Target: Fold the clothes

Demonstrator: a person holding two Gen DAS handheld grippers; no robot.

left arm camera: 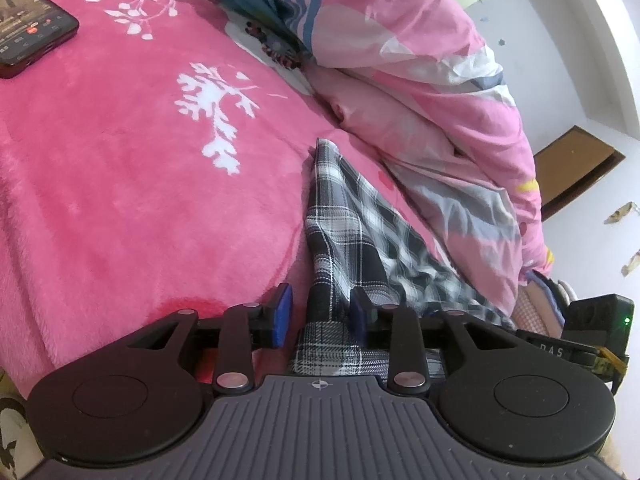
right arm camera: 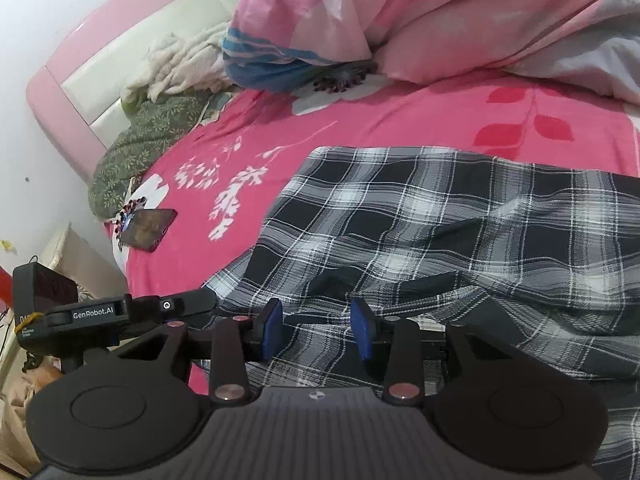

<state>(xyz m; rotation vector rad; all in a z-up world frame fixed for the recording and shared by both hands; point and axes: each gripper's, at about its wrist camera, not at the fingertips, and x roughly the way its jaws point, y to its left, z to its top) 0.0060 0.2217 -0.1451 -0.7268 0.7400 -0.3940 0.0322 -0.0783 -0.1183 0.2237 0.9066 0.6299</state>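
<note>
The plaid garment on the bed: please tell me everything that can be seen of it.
The plaid garment is thin woven cloth, checked in black, grey and white. It lies rumpled and partly spread on the pink blanket. The left view shows one narrow end running to a point. A strip lies between the left gripper's open blue pads. The right gripper is open over it.

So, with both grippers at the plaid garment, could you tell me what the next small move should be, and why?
Probably close the left gripper on the plaid garment: a raised fold stands between its parted blue pads without being pinched. The right gripper also hangs open over the cloth, which lies rumpled on the pink blanket.
</note>
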